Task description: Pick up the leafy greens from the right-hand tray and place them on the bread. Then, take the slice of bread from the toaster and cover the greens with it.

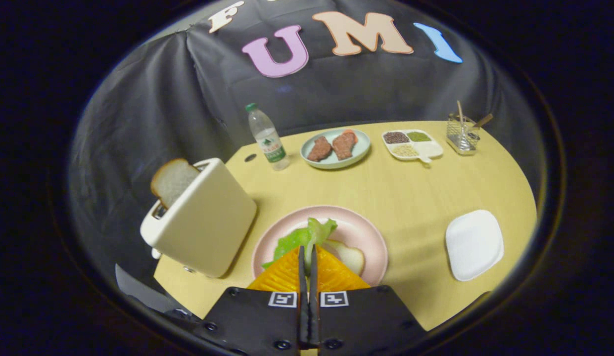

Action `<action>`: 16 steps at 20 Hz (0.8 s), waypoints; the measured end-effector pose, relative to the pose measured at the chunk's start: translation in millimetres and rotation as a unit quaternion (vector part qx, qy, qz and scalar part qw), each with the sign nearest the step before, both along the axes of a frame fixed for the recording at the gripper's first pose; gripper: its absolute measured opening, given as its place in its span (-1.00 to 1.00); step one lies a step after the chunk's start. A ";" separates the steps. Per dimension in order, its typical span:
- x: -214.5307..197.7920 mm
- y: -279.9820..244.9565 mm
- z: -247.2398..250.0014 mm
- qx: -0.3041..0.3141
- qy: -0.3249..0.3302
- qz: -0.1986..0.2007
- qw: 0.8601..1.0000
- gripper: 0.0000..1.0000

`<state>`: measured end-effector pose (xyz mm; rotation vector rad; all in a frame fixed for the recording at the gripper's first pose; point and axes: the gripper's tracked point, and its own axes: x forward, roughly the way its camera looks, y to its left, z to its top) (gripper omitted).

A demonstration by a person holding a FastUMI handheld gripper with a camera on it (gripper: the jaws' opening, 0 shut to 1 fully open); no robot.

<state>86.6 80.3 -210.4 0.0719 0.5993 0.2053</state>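
A pink plate (368, 230) lies just ahead of my fingers, with a pale slice of bread (352, 257) on it. The leafy greens (301, 237) hang over that bread, and my gripper (307, 251) is shut on them, the jaws nearly touching with the leaf pinched at the tips. To the left of the plate stands a cream toaster (210, 217), tilted in this view, with a second slice of bread (172, 180) sticking out of its slot. On the right of the plate sits a white square tray (474, 244) with nothing on it.
At the back of the yellow table (410, 193) stand a water bottle (268, 138), a light plate with two meat pieces (335, 147), a divided dish of grains (411, 143) and a wire basket with sticks (462, 133). The toaster is near the table's left edge.
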 end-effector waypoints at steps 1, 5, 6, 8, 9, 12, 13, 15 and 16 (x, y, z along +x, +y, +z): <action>0.7 -7.2 -8.7 -0.005 0.008 -0.007 1.000 -0.93; 1.1 -27.7 -30.1 -0.023 0.036 -0.023 0.999 -0.90; 1.0 -29.7 -33.0 -0.029 0.040 -0.022 0.999 -0.86; -0.2 -35.4 -39.2 -0.043 0.046 -0.017 0.998 -0.61; -1.4 -37.2 -39.1 -0.048 0.048 -0.018 0.998 -0.39; -4.4 -40.5 -35.9 -0.051 0.043 -0.021 0.998 0.26; -5.5 -40.9 -34.4 -0.051 0.041 -0.023 0.998 0.48; -7.9 -47.1 -31.0 -0.062 0.039 -0.035 0.997 0.92; -9.8 -48.3 -27.4 -0.064 0.039 -0.041 0.996 0.95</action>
